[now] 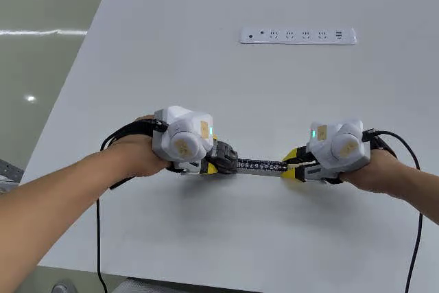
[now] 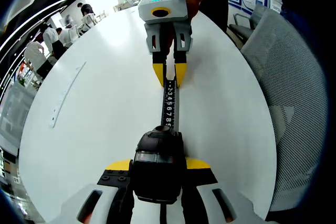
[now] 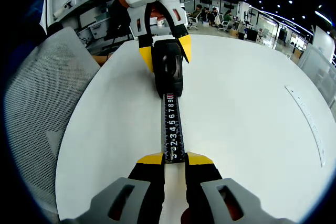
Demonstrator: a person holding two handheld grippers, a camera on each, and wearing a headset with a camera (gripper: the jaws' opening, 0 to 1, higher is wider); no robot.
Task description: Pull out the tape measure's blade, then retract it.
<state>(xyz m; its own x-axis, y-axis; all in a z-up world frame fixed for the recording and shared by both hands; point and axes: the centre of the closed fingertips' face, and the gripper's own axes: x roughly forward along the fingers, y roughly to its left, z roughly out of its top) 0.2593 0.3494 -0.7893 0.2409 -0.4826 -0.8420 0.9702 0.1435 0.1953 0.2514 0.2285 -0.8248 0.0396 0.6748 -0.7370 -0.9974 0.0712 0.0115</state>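
Tape measure (image 2: 157, 170): compact black case, blocky with rounded corners, part glossy and part matt. It sat lodged between the jaws of my left claw (image 1: 214, 163), which were closed against its two flanks with a yellow tip showing on either side. Judged dense for its bulk and hard-shelled. The flat flanks were the sound place to grip, and the matt areas likely gave the pads purchase.

Blade (image 3: 172, 129): narrow dark strip with white numerals. It ran straight out from the case mouth ahead of my left claw to my right claw (image 3: 174, 159), whose yellow-tipped jaws were drawn in tight on its free end. Partly drawn only, a short span between the two claws. Judged thin sprung metal: stiff while kept straight, apt to kink if bent sideways, smooth-faced and slippery, tugging back toward the case. Best held at the very end and fed home slowly rather than let snap. Whether it touched the table I could not tell.

Table (image 1: 206, 66): white, smooth, matt, broad, beneath both claws.

Power strip (image 1: 298, 36): long, flat, white, well beyond both claws on the far side of the table.

Cables (image 1: 127, 129): black, trailing back from the claws past my wrists.

Chair (image 2: 294, 77): grey mesh back, off the table edge to the right of my left claw.
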